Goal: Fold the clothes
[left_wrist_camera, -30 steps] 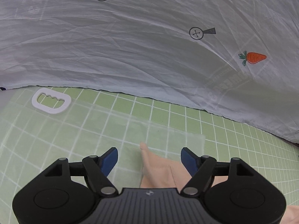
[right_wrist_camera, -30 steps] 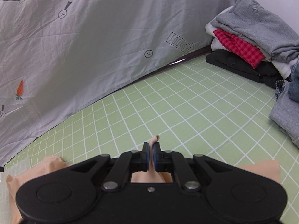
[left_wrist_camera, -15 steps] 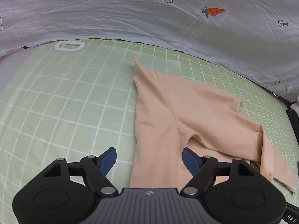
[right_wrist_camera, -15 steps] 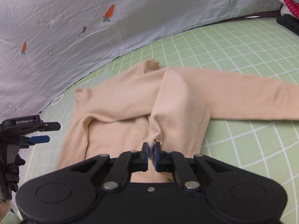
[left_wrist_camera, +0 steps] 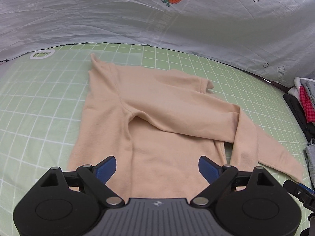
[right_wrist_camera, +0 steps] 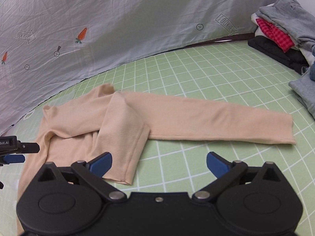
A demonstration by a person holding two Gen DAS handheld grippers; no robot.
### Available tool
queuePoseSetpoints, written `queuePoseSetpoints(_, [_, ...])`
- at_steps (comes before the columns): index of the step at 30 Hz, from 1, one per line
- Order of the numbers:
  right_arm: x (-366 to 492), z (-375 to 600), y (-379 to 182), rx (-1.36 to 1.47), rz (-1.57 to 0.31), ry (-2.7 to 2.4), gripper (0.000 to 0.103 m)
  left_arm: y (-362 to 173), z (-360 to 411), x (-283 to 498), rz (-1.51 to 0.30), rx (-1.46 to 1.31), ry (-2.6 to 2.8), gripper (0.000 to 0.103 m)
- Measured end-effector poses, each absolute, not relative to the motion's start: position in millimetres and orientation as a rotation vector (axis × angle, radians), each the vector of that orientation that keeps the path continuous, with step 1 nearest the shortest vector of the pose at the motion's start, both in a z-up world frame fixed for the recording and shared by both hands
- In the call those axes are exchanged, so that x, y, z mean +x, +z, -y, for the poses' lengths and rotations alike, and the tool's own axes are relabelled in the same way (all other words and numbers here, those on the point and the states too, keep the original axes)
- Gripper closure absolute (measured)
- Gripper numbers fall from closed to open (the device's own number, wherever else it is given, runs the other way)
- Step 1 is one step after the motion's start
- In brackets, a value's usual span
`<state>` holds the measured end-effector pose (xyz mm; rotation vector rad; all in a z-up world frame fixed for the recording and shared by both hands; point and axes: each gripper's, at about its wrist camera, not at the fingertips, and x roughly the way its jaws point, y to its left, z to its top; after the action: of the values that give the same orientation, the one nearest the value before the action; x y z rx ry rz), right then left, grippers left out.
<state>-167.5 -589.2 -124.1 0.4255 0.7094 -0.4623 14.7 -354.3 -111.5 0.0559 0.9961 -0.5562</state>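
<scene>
A peach long-sleeved top (left_wrist_camera: 157, 122) lies flat on the green grid mat (left_wrist_camera: 39, 102). One sleeve is folded across its body; in the right wrist view that sleeve's cuff (right_wrist_camera: 120, 179) lies near my right gripper, and the other sleeve (right_wrist_camera: 216, 122) stretches out to the right. My left gripper (left_wrist_camera: 156, 167) is open above the top's lower part, holding nothing. My right gripper (right_wrist_camera: 158, 162) is open too, just behind the folded sleeve's cuff, empty. The left gripper's tip (right_wrist_camera: 19, 151) shows at the left edge of the right wrist view.
A grey printed sheet (right_wrist_camera: 118, 19) hangs along the back of the mat. A stack of folded clothes (right_wrist_camera: 283, 31) sits at the far right, with grey garments (right_wrist_camera: 303, 92) beside it. A white tag (left_wrist_camera: 41, 54) lies on the mat at the back left.
The right gripper has let go of the sleeve and opened. Both grippers have pulled back from the top, so more of it shows. The left gripper stayed open.
</scene>
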Motion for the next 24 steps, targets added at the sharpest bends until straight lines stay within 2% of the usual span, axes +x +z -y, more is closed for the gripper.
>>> queuePoseSetpoints(7, [-177.5, 635.0, -134.6, 0.430, -0.737, -0.535, 0.000, -128.0, 413.3, 0.0, -1.002, 0.137, -0.628, 0.012])
queuePoseSetpoints(17, [-156.6, 681.7, -162.6, 0.460, -0.842, -0.585, 0.000, -133.0, 441.1, -16.2, -1.008, 0.233, -0.734, 0.015])
queuePoseSetpoints(18, [-153.1, 681.0, -163.7, 0.439, -0.845, -0.588, 0.000, -134.1, 441.4, -16.7, -1.017, 0.226, -0.744, 0.022])
queuePoseSetpoints(19, [-150.3, 679.6, -164.2, 0.417, -0.850, -0.589, 0.000, -137.0, 441.0, -16.1, -1.043, 0.205, -0.756, 0.035])
queuePoseSetpoints(20, [-148.0, 678.3, -164.9, 0.398, -0.858, -0.589, 0.000, -140.2, 440.5, -15.3, -1.071, 0.182, -0.769, 0.042])
queuePoseSetpoints(22, [-143.3, 675.6, -166.2, 0.359, -0.875, -0.589, 0.000, -147.8, 439.2, -14.3, -1.128, 0.133, -0.796, 0.064])
queuePoseSetpoints(24, [-141.8, 674.3, -167.0, 0.342, -0.881, -0.592, 0.000, -153.9, 438.8, -15.2, -1.153, 0.114, -0.806, 0.076])
